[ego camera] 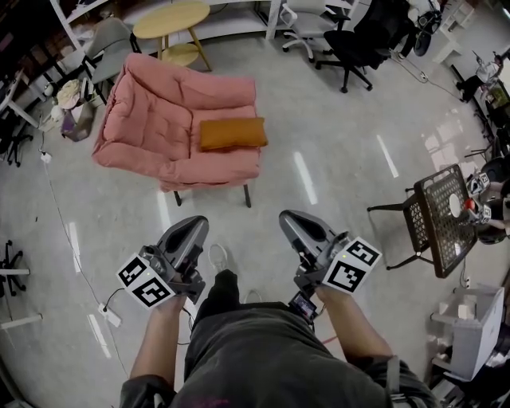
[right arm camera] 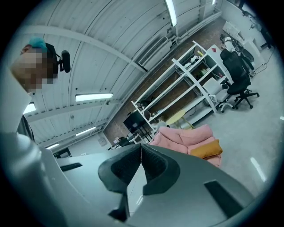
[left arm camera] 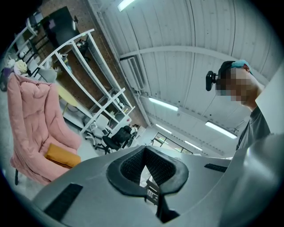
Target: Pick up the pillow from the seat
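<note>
An orange pillow (ego camera: 232,133) lies on the seat of a pink padded chair (ego camera: 159,119) across the floor ahead of me. The pillow (left arm camera: 62,155) and the chair (left arm camera: 31,124) show at the left of the left gripper view. In the right gripper view the pillow (right arm camera: 207,149) rests on the chair (right arm camera: 182,135) beyond the jaws. My left gripper (ego camera: 194,225) and right gripper (ego camera: 288,219) are held low in front of the person, well short of the chair, both shut and holding nothing. The left gripper (left arm camera: 146,156) and right gripper (right arm camera: 140,153) point upward at the ceiling.
A round wooden table (ego camera: 171,20) stands behind the chair. Black office chairs (ego camera: 362,36) stand at the back right. A black mesh side table (ego camera: 438,219) with small objects is at the right. White shelving (left arm camera: 93,75) lines the far wall. A cable (ego camera: 60,207) runs along the floor at left.
</note>
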The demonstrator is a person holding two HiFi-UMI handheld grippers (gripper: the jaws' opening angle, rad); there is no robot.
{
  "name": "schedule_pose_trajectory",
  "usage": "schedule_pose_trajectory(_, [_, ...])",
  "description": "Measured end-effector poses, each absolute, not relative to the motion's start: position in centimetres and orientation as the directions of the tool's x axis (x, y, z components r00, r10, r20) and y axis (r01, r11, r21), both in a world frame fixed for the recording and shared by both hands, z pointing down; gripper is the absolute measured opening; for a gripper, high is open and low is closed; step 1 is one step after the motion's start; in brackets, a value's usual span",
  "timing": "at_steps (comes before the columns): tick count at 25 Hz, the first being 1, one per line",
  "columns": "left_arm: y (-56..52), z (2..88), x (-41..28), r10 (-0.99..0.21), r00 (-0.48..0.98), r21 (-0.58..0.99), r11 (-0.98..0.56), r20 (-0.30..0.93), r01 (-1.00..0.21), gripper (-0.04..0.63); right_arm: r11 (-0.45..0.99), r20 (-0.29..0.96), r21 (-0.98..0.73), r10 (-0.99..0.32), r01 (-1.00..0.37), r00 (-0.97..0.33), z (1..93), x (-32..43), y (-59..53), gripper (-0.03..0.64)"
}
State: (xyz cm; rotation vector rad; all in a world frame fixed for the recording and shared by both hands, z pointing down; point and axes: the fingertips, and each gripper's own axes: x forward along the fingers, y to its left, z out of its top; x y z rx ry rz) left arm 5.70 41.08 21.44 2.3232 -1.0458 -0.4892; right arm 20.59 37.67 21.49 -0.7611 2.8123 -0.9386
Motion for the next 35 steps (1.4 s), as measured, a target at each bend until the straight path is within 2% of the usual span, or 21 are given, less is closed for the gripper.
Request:
schedule_pose_trajectory(12, [27.0, 24.3, -3.6, -0.732, 0.678, 0.648, -0.551, -0.073, -0.525, 0.009, 0.628, 0.138, -0.604, -0.524, -0.491, -0.84, 24.0, 11.5, 24.5, 0.015])
schedule_pose_trajectory(20, [21.1, 26.0, -8.0, -0.713, 0.699, 0.662, -0.546, -0.046, -0.513, 0.009, 0.596, 0.169, -0.602, -0.556, -0.532, -0.814, 25.5, 8.5, 18.2, 0.015])
schedule_pose_trajectory(35, [11.6, 31.0, -9.8, -0.719, 0.695, 0.708, -0.475, 0.032, -0.523, 0.009, 0.546, 0.233, -0.617, -0.561, -0.566, -0.795, 30.3, 7.9, 7.5, 0.015])
